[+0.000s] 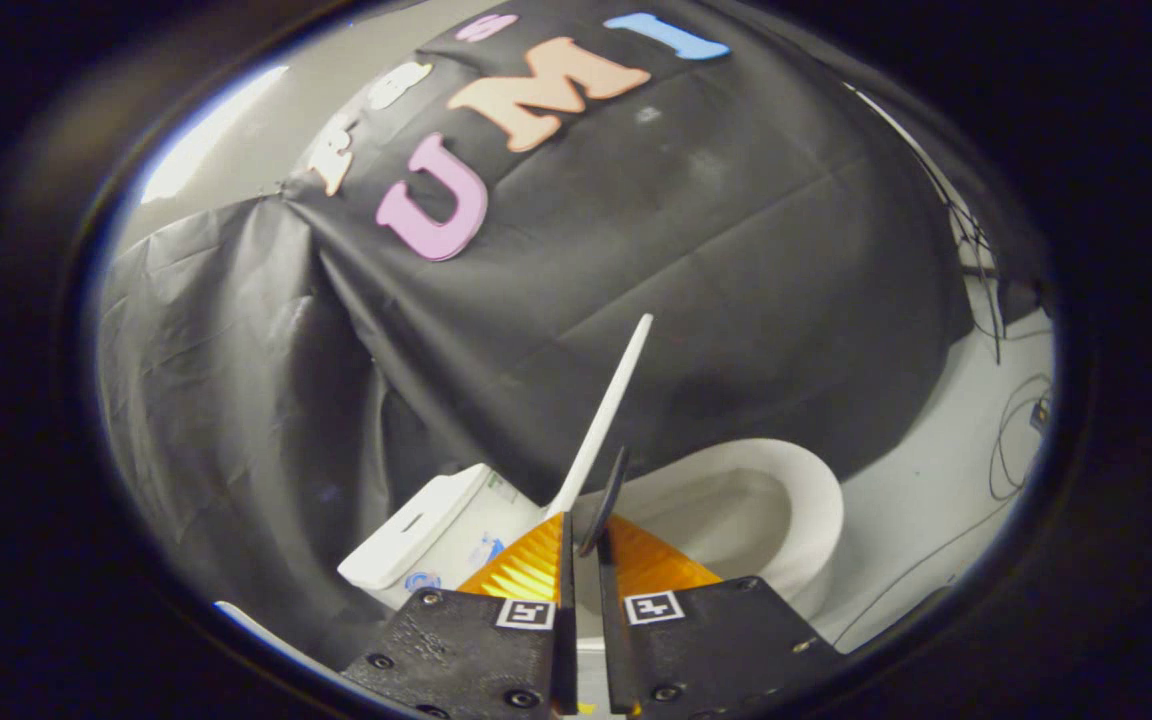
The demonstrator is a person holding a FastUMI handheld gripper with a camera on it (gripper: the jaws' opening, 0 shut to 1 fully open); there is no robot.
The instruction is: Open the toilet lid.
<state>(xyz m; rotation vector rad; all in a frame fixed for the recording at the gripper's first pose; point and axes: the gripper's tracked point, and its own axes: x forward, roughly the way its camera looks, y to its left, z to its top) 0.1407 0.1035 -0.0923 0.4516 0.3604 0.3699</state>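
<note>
The claw [584, 545] has its 2 orange fingers [526, 572] drawn close together, with only a thin slit between them, and the white lid [604, 412] runs up out of that slit, seen edge-on and tilted, its free tip rising against the black cloth [736, 280] of the booth wall. A dark, thin curved strip [606, 500] stands in the same slit, just beside the lid's lower end; I cannot tell what it is. The fingers look clamped on the lid's lower edge, but the contact itself is hidden behind their tips, so I cannot be sure that both press on it. The lid is lifted well off the bowl [816, 500], which lies open beyond the fingers on the right finger's side; its white rim curves round a pale hollow, and I cannot make out anything inside. On the left finger's side, just beyond the tips, sits the white tank [416, 540], its flat top tilted in this view. I count 1 lid, 1 bowl, 1 tank. Past the bowl is pale floor [926, 520], where thin dark cables [1011, 450] loop and trail.
</note>
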